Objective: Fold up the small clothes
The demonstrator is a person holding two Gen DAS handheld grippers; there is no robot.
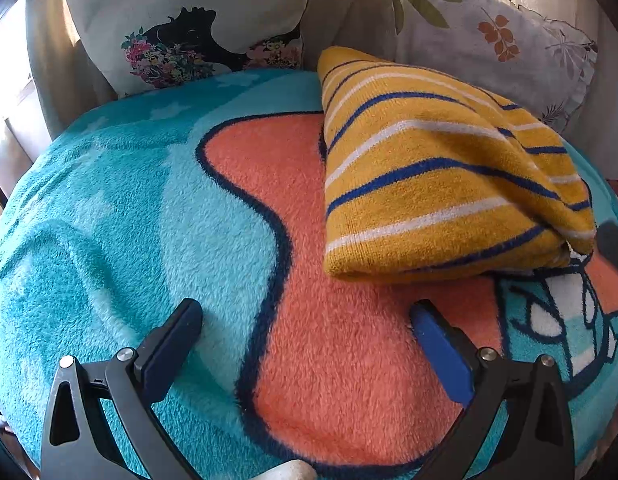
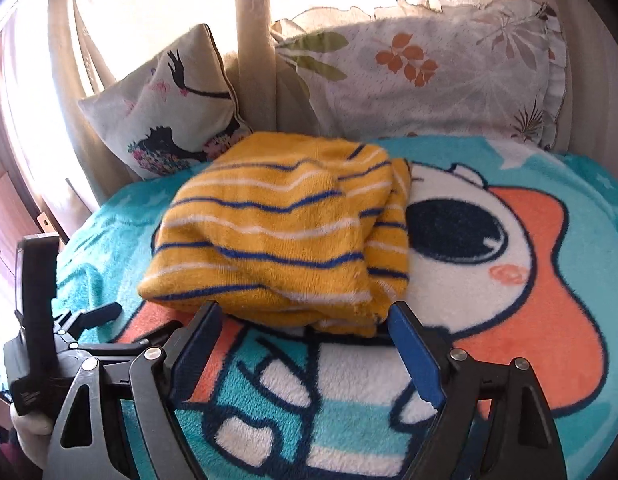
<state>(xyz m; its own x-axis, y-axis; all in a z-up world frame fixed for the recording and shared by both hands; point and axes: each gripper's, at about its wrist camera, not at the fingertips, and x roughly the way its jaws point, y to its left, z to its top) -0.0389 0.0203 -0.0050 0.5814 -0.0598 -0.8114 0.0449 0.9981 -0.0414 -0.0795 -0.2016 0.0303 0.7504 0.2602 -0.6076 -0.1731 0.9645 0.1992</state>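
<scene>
Nearby, folded striped garment (image 2: 277, 232), underside hidden, before spread right tongs (image 2: 305, 312).

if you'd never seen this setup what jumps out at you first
The yellow striped garment grabs the eye first, lying folded in a bundle on the bright cartoon blanket, just beyond the open right gripper. Behind it two printed pillows lean against the sunlit curtain. The left gripper hangs open over the blanket's orange patch, beside the garment and holding nothing.
</scene>
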